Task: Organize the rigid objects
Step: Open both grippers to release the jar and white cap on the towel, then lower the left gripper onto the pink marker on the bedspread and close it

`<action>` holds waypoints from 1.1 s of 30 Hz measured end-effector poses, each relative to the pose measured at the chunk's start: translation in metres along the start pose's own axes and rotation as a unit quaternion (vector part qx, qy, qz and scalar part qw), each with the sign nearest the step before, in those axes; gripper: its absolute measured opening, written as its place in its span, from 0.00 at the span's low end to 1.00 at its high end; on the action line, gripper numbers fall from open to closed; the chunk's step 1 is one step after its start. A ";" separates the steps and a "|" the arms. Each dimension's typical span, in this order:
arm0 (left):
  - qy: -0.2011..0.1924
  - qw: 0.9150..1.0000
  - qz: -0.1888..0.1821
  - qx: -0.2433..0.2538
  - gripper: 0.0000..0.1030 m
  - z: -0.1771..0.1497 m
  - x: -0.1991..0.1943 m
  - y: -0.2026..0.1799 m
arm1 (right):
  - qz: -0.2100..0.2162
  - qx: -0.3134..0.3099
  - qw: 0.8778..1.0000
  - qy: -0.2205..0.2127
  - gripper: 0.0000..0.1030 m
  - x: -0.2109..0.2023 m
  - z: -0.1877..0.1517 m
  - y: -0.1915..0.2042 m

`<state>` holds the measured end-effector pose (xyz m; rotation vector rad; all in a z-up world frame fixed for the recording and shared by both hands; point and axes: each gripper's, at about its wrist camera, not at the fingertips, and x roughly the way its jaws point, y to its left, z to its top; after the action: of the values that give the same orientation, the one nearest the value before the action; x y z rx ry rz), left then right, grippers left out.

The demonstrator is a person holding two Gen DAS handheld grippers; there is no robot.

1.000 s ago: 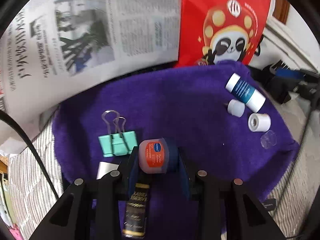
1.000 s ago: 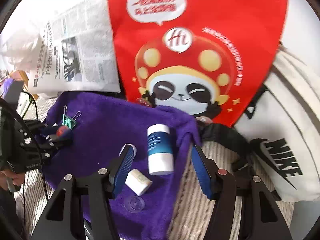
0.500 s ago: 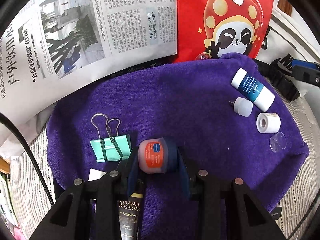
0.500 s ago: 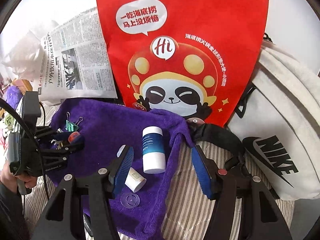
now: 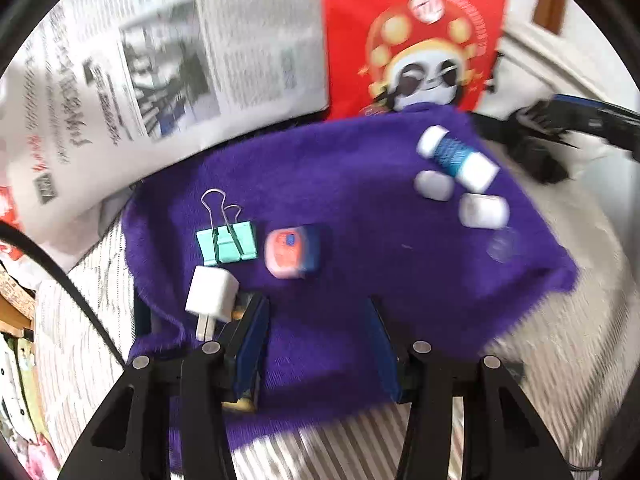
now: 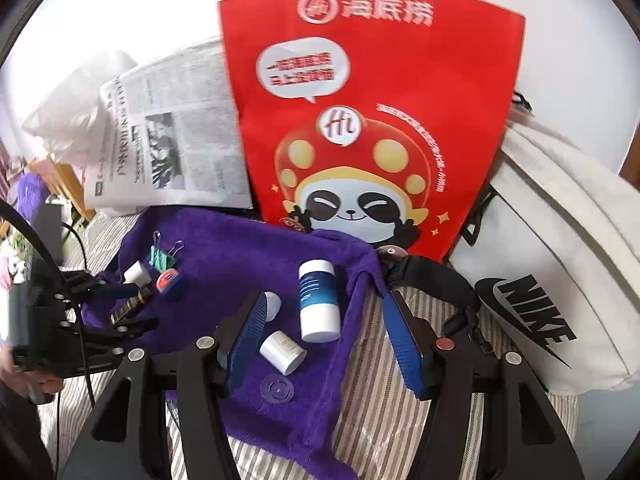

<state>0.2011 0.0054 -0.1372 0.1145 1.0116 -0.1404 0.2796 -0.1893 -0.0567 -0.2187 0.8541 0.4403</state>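
Bedding (image 6: 384, 432): striped sheet under everything I see from both of my wrist cameras.
Backdrop: red panda bag (image 6: 372, 120) propped upright, newspaper (image 5: 168, 64) to its left, white sports bag (image 6: 560, 280) to its right.
Towel (image 5: 328, 184): purple, spread flat on the sheet; all the small items lie on it.
Left gripper (image 5: 318, 312): my jaws have just been opening and now stand apart with only bare towel between them.
Right gripper (image 6: 326, 308): jaws spread, gripping nothing; the bottle lies on the towel between the fingers, touching neither.
Bottle (image 6: 318, 300): white with a blue band, on its side near the towel's right edge.
Jar (image 5: 294, 253): small, orange label, blue lid, lying released just ahead of my left jaws and beside the clip.
Clip (image 5: 228, 242): mint binder clip, wire handles pointing away.
Plug (image 5: 212, 296): white charger, just left of my left finger.
Caps (image 5: 482, 210): two white caps by the bottle.
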 end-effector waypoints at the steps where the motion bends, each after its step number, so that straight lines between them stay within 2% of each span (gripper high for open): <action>1: -0.004 1.000 0.004 0.005 0.46 -0.006 -0.011 -0.004 | -0.001 0.001 1.000 0.003 0.58 -0.002 -0.002 0.003; 4: -0.009 1.000 0.006 0.008 0.46 -0.021 -0.030 -0.010 | 0.003 0.008 1.000 0.001 0.58 -0.013 -0.011 0.010; 9: -0.011 1.000 -0.022 -0.008 0.46 -0.052 -0.047 -0.020 | 0.023 0.028 0.999 -0.008 0.58 -0.041 -0.046 0.014; 16: 0.002 0.998 -0.059 -0.021 0.46 -0.089 -0.041 -0.049 | -0.008 0.051 0.999 -0.001 0.58 -0.076 -0.120 0.003; 20: 0.004 0.997 -0.070 -0.011 0.46 -0.093 -0.040 -0.068 | -0.034 0.072 0.997 0.007 0.58 -0.089 -0.162 -0.004; 23: 0.014 0.996 -0.085 -0.002 0.46 -0.090 -0.036 -0.083 | -0.032 0.092 0.995 0.007 0.58 -0.096 -0.183 -0.007; 27: 0.027 0.998 -0.056 0.022 0.46 -0.091 -0.024 -0.101 | -0.020 0.119 0.993 0.003 0.58 -0.100 -0.201 -0.008; 33: 0.031 0.999 -0.024 0.020 0.48 -0.107 -0.025 -0.082 | -0.009 0.129 0.992 0.002 0.58 -0.099 -0.219 -0.006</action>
<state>0.0849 -0.0570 -0.1749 0.1316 1.0741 -0.2020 0.0769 -0.3021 -0.1215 0.0116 0.9025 0.3090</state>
